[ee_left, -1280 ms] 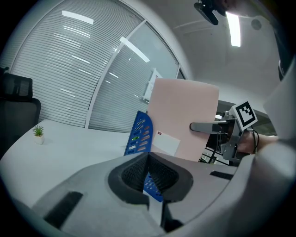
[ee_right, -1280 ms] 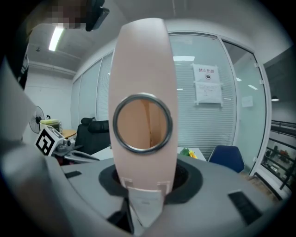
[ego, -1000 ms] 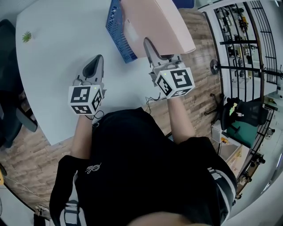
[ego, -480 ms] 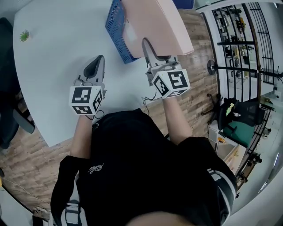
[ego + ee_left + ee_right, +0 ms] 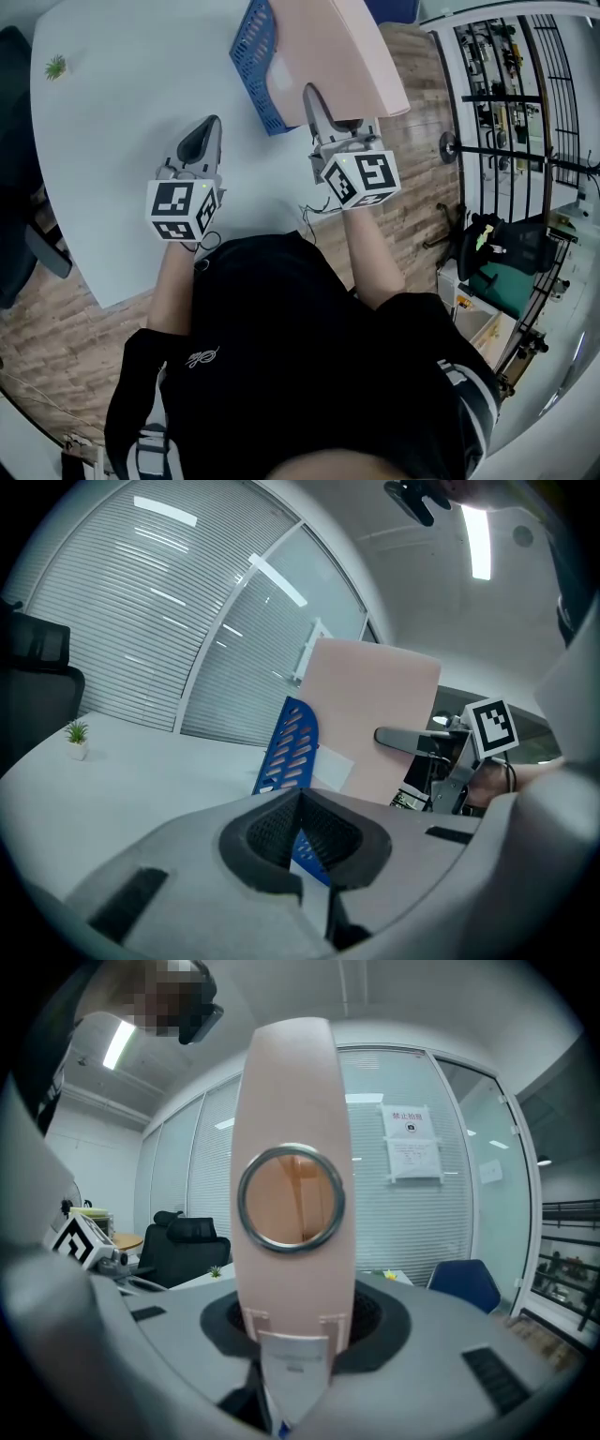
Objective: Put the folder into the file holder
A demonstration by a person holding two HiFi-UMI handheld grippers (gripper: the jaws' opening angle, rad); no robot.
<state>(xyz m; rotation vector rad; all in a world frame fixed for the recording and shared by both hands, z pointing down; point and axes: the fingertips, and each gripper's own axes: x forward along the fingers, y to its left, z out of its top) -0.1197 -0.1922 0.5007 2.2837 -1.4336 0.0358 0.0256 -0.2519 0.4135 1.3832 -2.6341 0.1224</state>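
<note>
Black T-shirt, striped sleeves (white on black), grey left tool, right tool, black-and-white marker cubes, cables.

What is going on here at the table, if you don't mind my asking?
A person works with a gripper in each hand. The right gripper is clamped on the spine of a pink folder and holds it upright at the blue file holder on the white table. Whether the folder already rests inside the holder is not clear. The left gripper hovers over the table beside the holder, jaws together and empty.
</note>
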